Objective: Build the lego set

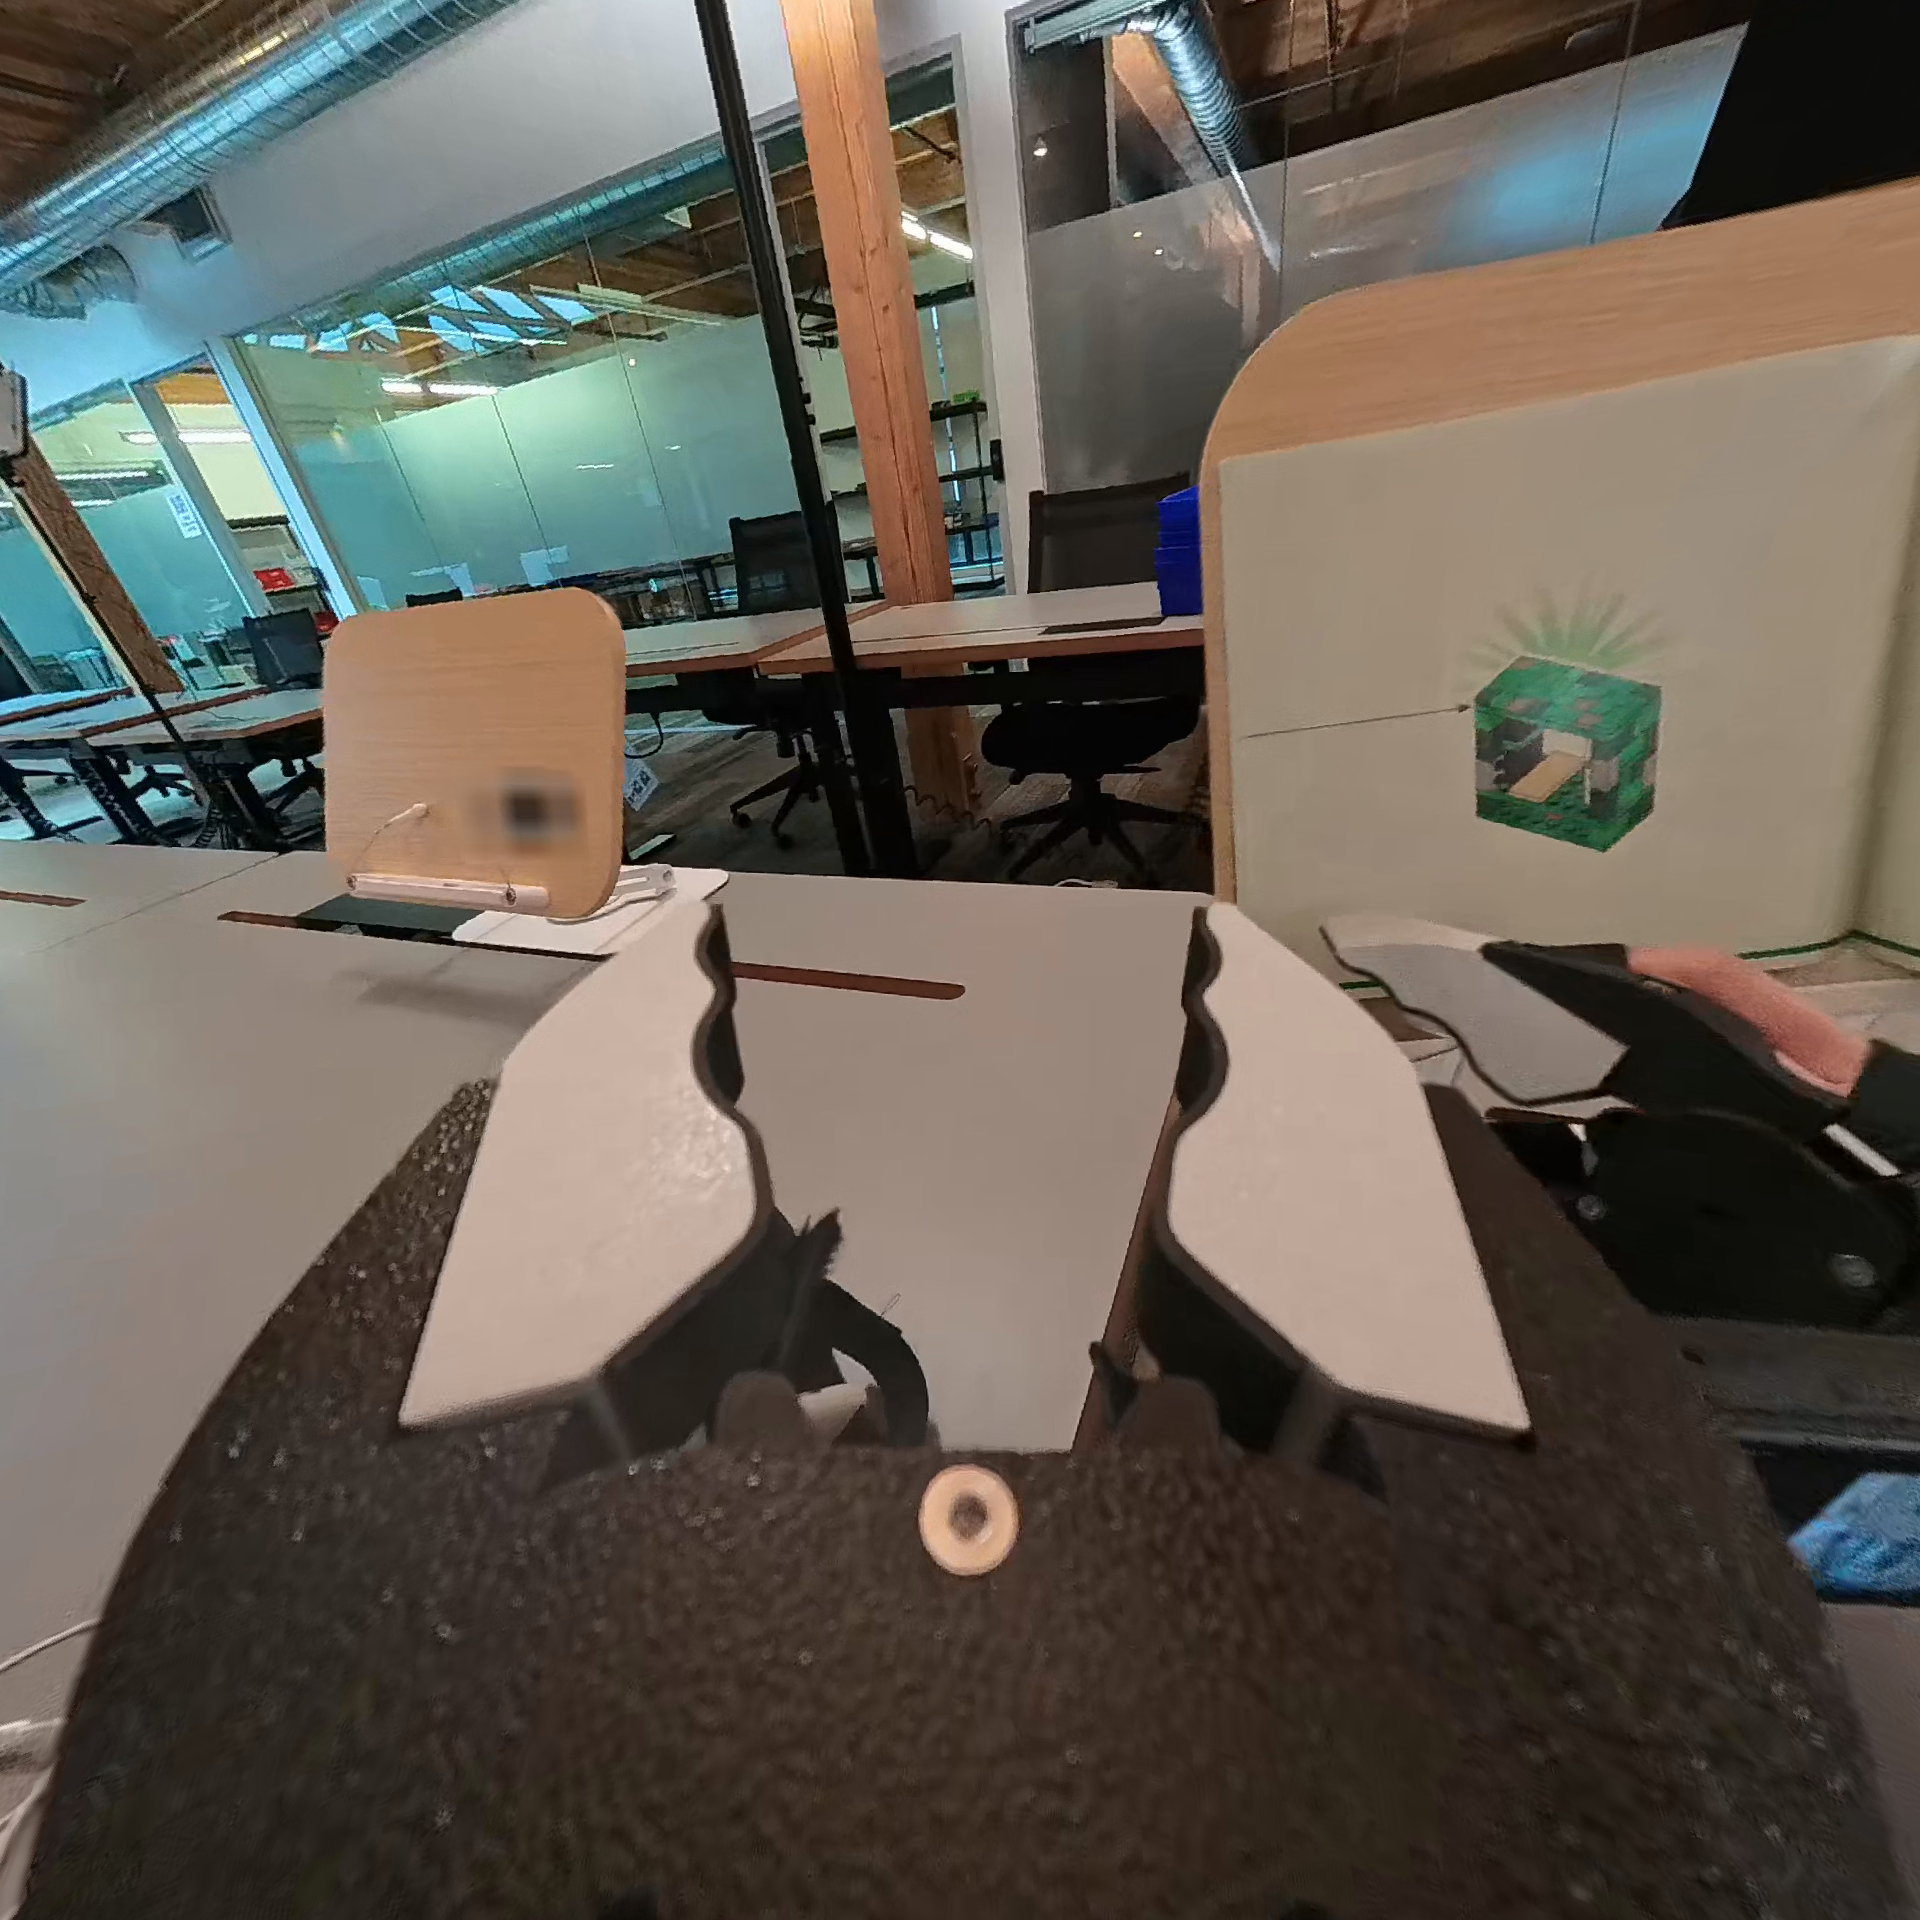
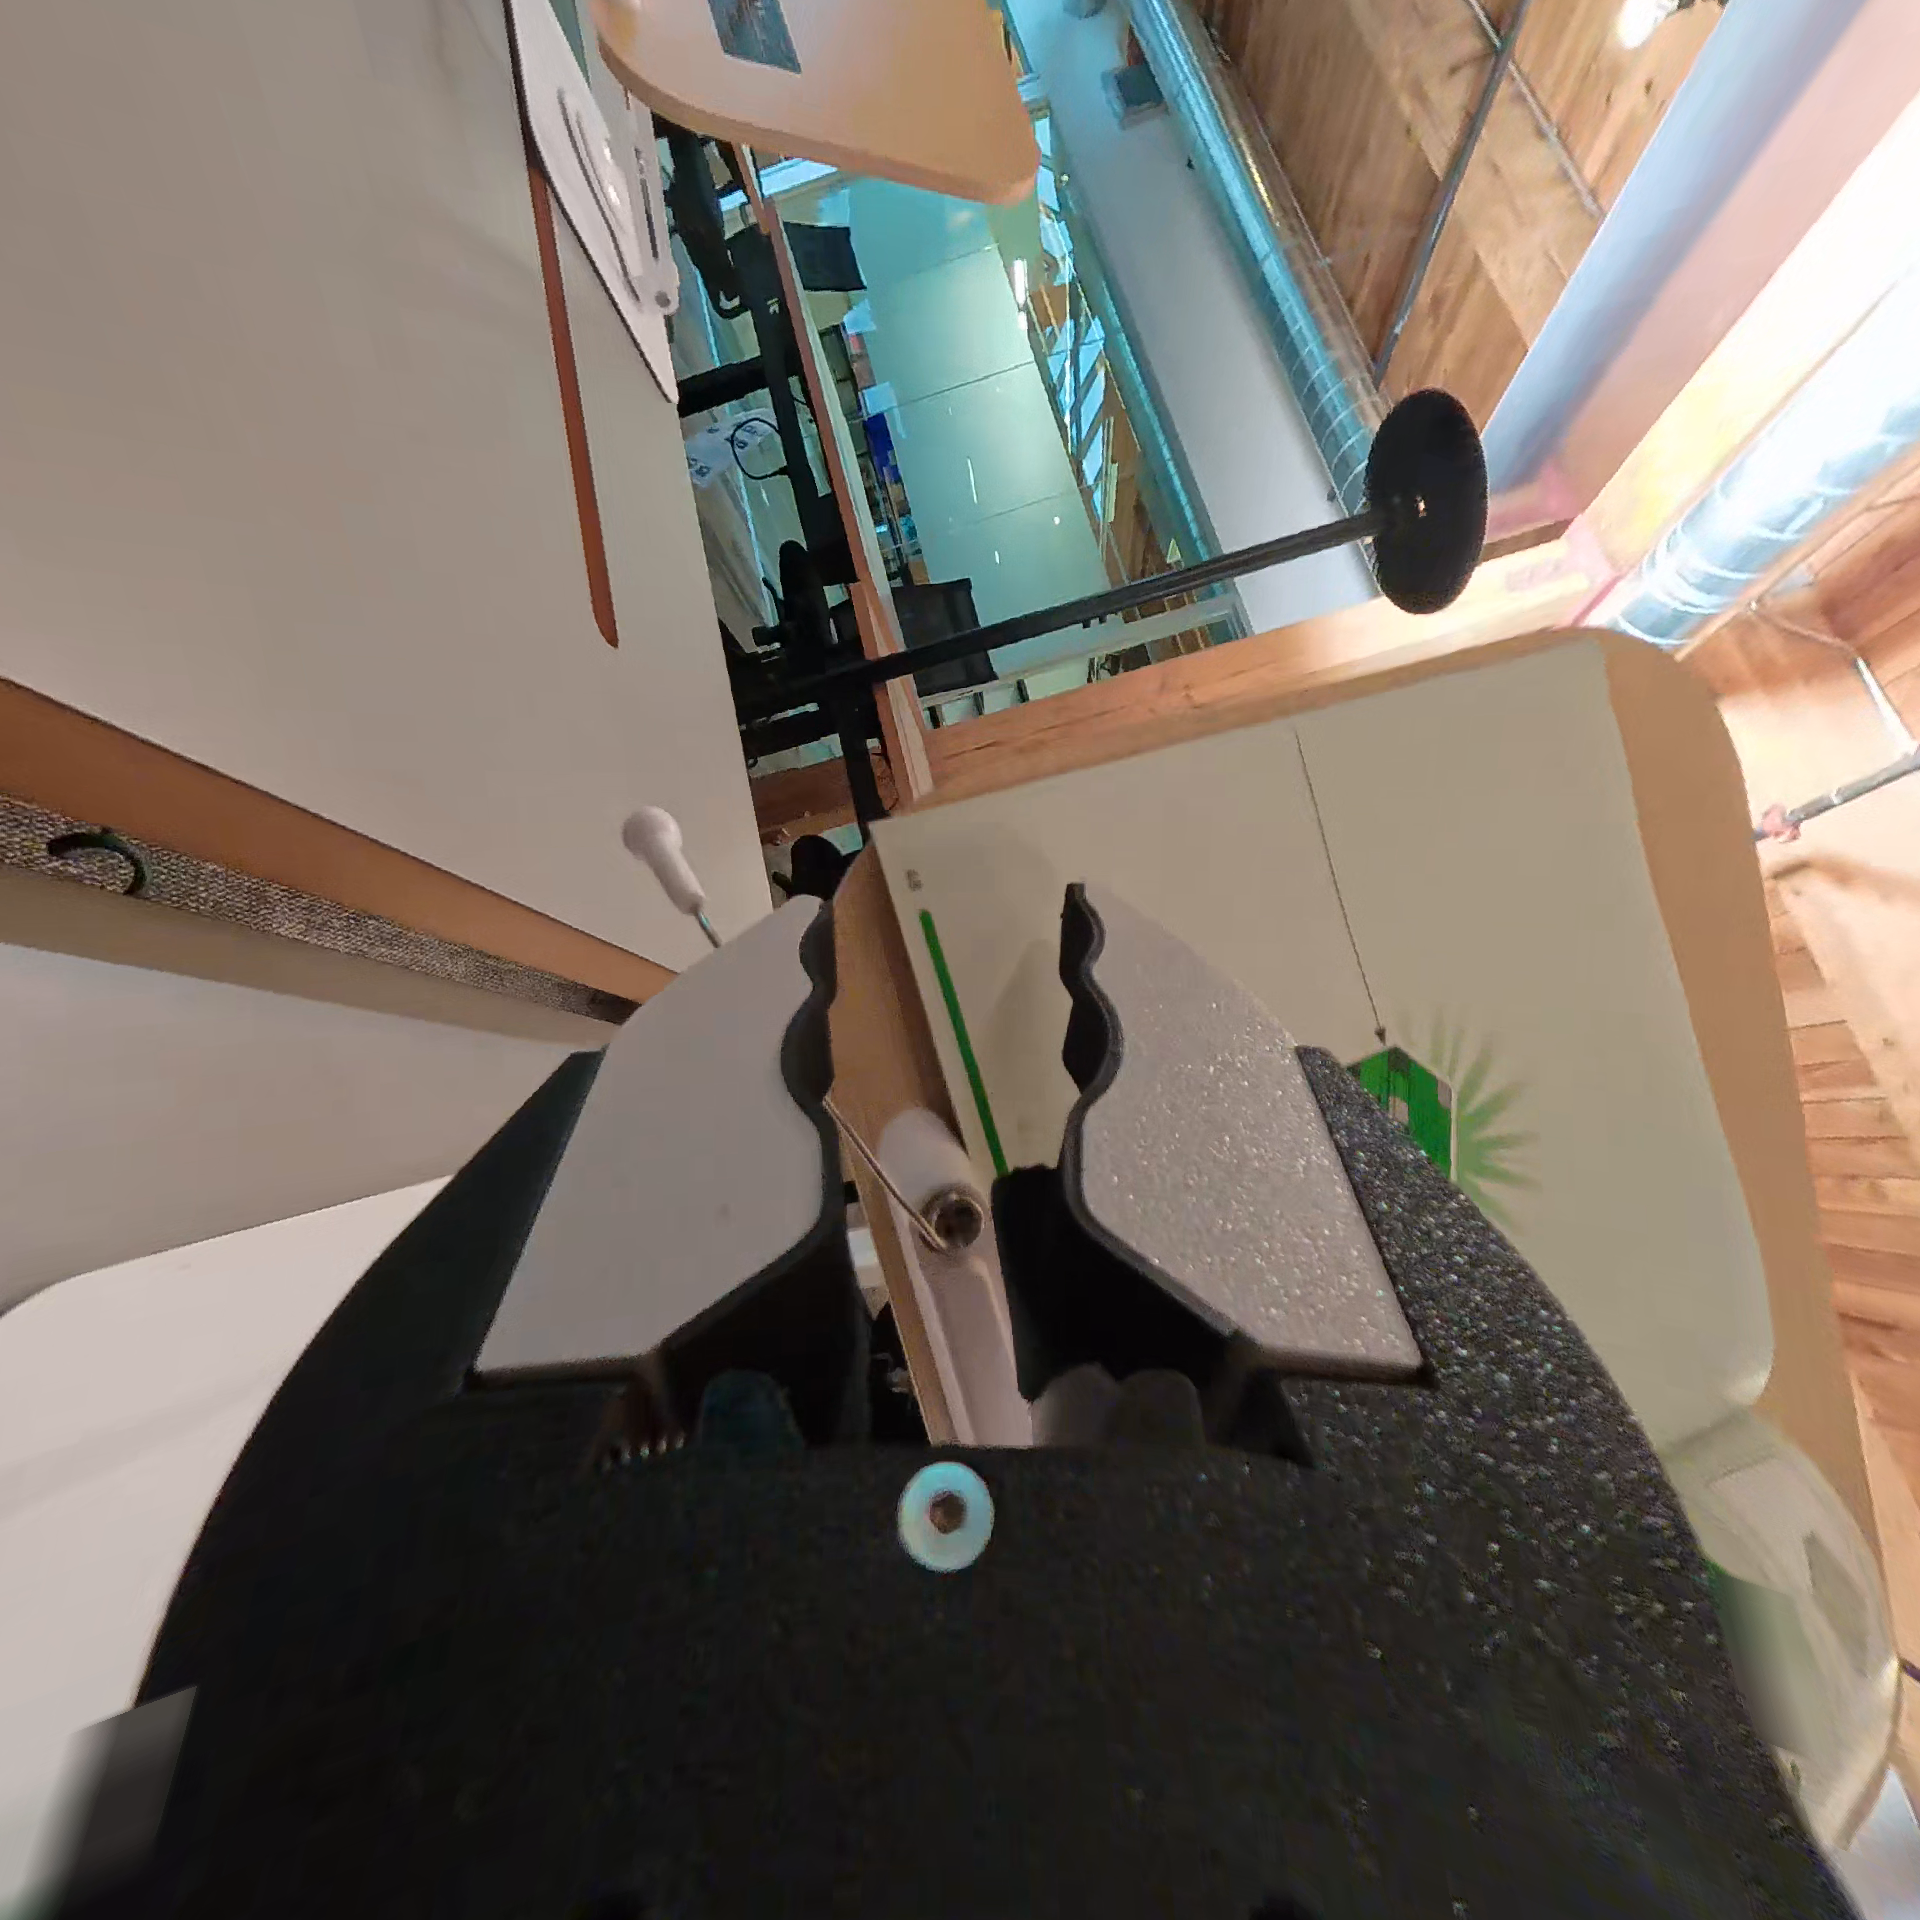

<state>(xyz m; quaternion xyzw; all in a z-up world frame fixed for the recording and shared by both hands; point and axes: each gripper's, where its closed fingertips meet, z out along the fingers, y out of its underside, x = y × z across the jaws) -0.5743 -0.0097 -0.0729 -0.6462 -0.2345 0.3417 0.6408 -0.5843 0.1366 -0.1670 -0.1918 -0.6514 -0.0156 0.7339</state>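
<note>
Left tool point(image 1: 961, 961) spread wide and empty over smooth pale tabletop point(image 1: 260, 1091), instruction page point(image 1: 1558, 686) with glossy green cube picture propped on rounded wooden board at right; right tool point(image 2: 940, 935), rolled sideways, half open, gripping nothing, straddling that board's edge point(image 2: 883, 1039) and white clip roller point(image 2: 925, 1153).

left tool point(image 1: 961, 935): jaws wide apart, level | right tool point(image 2: 940, 914): jaws apart, apparently rolled sideways
</note>
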